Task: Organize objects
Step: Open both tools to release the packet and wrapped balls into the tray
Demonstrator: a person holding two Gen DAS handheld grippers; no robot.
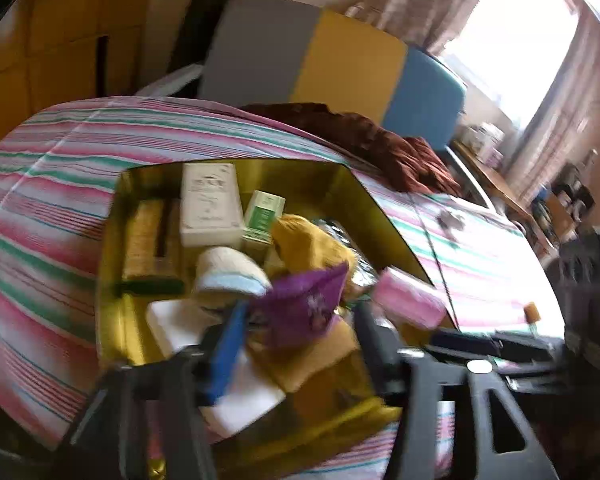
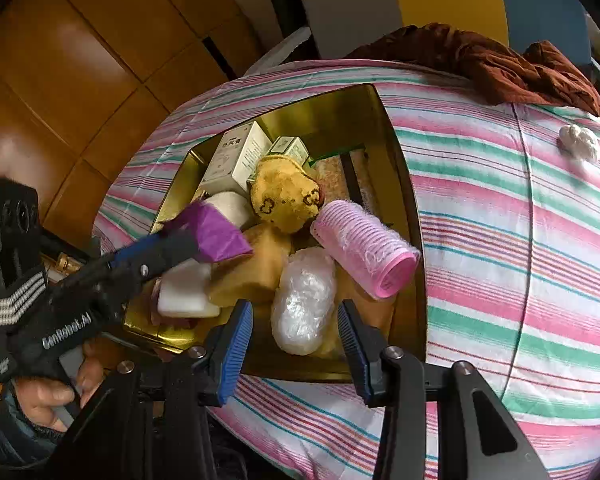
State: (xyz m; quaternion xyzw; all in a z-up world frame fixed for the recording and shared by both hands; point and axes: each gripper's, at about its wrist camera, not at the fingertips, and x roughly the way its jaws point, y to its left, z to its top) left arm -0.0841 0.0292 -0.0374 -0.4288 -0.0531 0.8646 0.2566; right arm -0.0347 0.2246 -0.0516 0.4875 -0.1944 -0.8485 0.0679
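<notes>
A gold tin box sits on the striped bed cover, full of small items. My left gripper is shut on a purple packet and holds it over the box's left side. My right gripper is open and empty, just above the box's near edge, with a clear plastic bundle between its fingers' line. A pink hair roller leans on the box's right rim. A yellow sock, white boxes and a white block lie inside.
A brown cloth lies at the far side of the striped cover. A small white cotton clump lies on the cover to the right. Wooden floor is to the left. A grey, yellow and blue headboard stands behind.
</notes>
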